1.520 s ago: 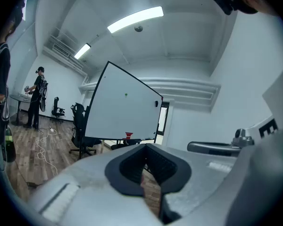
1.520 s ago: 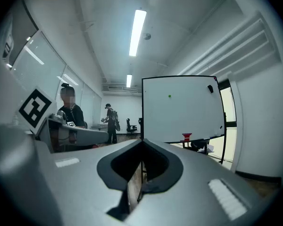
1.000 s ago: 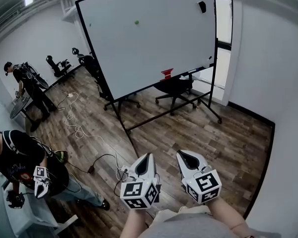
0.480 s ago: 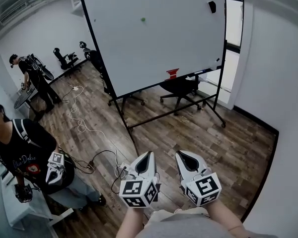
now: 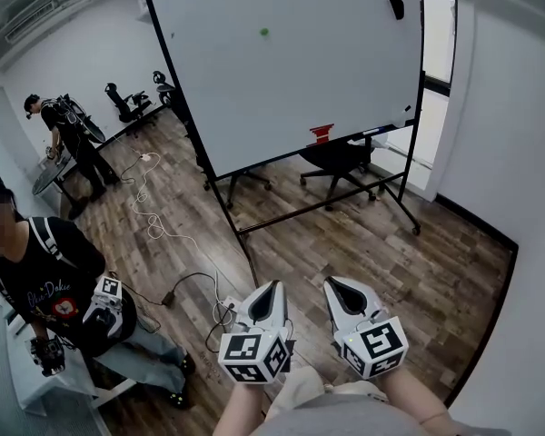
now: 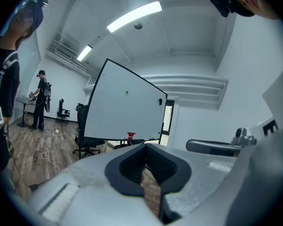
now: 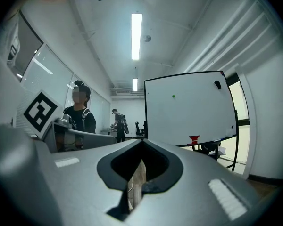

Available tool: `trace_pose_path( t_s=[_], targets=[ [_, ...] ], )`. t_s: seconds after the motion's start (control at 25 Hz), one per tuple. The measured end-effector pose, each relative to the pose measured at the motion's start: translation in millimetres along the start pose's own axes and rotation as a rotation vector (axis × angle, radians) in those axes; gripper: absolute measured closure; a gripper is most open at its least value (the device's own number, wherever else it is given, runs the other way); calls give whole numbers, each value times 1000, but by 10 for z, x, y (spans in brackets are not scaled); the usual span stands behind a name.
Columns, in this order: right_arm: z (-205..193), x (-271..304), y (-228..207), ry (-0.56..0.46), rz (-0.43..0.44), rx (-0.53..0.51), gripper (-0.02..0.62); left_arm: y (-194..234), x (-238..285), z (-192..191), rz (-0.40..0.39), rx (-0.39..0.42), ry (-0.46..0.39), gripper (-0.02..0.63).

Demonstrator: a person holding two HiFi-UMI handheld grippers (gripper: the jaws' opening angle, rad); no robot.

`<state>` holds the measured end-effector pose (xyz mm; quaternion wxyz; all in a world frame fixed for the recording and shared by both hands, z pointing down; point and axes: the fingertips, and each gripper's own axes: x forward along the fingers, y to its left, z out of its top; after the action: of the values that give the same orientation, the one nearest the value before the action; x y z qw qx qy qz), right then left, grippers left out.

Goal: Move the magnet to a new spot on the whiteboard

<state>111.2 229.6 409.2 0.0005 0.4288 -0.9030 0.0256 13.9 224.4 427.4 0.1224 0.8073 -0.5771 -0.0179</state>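
Small round green magnet (image 5: 263, 32) sits high on the large white whiteboard on a black wheeled stand (image 5: 291, 89), left of centre and well apart from both grippers across the wood floor (image 5: 345, 234). Left gripper (image 5: 271, 291) and right gripper (image 5: 344, 288) are held low by the person's body, fingers clenched together, nothing between them. Magnet lies ahead and far above, roughly in line with the left gripper, so left looks marginally nearer; being round, it has no long axis.
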Motion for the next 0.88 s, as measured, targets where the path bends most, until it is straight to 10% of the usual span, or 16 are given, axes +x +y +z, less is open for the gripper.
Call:
trace_pose_path(
  t_s=[0.88],
  targets=[
    [38, 800, -914, 10, -40, 10, 597, 191, 1231, 207, -27, 2, 3, 601]
  ],
)
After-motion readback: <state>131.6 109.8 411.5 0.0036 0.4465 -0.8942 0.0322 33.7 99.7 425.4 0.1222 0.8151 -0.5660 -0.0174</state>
